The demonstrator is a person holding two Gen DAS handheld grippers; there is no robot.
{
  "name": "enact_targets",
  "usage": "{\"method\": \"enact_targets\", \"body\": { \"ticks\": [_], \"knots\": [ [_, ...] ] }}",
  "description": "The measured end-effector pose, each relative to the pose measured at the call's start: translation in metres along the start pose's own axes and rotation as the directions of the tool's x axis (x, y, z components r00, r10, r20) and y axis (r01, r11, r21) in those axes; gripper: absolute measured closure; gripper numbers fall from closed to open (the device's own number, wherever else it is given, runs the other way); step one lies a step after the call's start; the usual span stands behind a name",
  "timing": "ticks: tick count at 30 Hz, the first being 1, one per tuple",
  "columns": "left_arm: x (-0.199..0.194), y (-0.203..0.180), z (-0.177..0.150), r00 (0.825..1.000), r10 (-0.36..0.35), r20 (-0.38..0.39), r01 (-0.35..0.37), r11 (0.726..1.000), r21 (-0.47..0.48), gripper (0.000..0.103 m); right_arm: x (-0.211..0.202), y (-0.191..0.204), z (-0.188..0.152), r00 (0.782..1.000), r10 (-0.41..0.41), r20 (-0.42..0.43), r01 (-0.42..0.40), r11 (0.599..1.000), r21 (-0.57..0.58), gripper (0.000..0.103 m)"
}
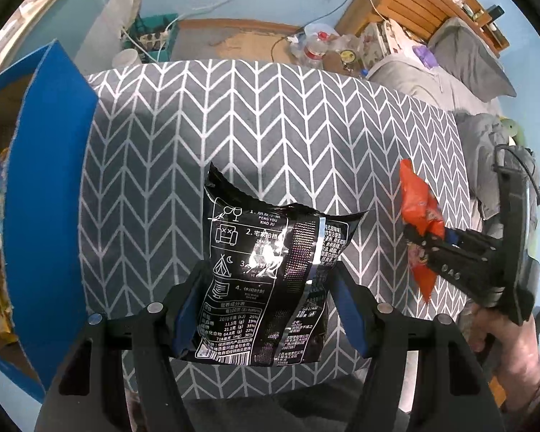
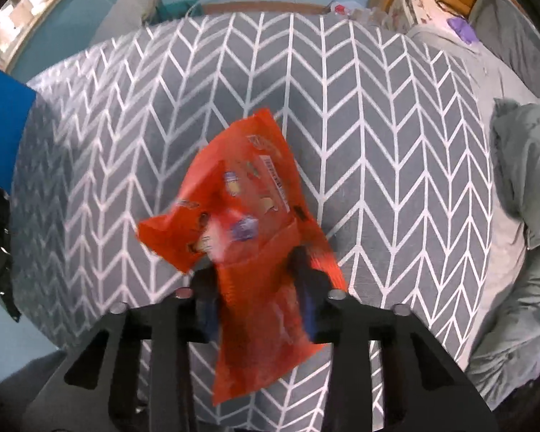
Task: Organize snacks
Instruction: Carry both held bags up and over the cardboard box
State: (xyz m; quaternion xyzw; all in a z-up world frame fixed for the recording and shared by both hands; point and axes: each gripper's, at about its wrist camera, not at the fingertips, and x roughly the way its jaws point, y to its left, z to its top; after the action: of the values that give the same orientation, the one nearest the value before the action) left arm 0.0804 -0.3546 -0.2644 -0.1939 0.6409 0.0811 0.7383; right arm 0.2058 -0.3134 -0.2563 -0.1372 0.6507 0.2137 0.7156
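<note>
A black snack bag (image 1: 262, 252) with white print hangs above the table, and my left gripper (image 1: 268, 270) is shut on its lower part with the blue pads against both sides. To its right, my right gripper (image 1: 428, 241) is shut on an orange snack bag (image 1: 419, 201). In the right wrist view the orange snack bag (image 2: 241, 194) is blurred and crumpled, pinched between the fingers of my right gripper (image 2: 253, 266), which points down at the table. Both bags are off the cloth.
A grey cloth with a white herringbone pattern covers the table (image 1: 270, 126). A blue box (image 1: 50, 180) with packets inside stands at the left edge. Grey bedding (image 2: 522, 180) lies to the right. Bottles (image 1: 313, 46) and cables clutter the floor behind. A person's hand (image 1: 511, 342) holds the right gripper.
</note>
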Motion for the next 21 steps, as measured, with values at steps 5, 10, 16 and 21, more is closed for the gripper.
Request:
{"method": "enact_targets", "body": {
  "ticks": [5,10,16,21],
  "knots": [
    [-0.012,0.013,-0.003,1.0,-0.004,0.008,0.004,1.0,-0.02,0.035,-0.017,0.001,0.004,0.998,0.056,0.017,-0.056,0.998,0.032,0.081],
    [-0.026,0.028,-0.008,1.0,-0.007,0.022,0.008,0.999,-0.035,0.035,-0.032,0.009,0.002,0.992,0.119,0.05,-0.12,0.992,0.033,0.083],
    [-0.044,0.047,-0.013,0.999,-0.002,0.043,0.004,0.998,-0.059,0.035,-0.059,0.035,-0.004,0.983,0.168,0.077,-0.17,0.985,0.015,0.083],
    [-0.063,0.069,-0.019,0.998,0.0,0.067,0.006,0.996,-0.093,0.035,-0.071,0.071,-0.002,0.974,0.207,0.086,-0.207,0.978,-0.015,0.083]
  ]
}}
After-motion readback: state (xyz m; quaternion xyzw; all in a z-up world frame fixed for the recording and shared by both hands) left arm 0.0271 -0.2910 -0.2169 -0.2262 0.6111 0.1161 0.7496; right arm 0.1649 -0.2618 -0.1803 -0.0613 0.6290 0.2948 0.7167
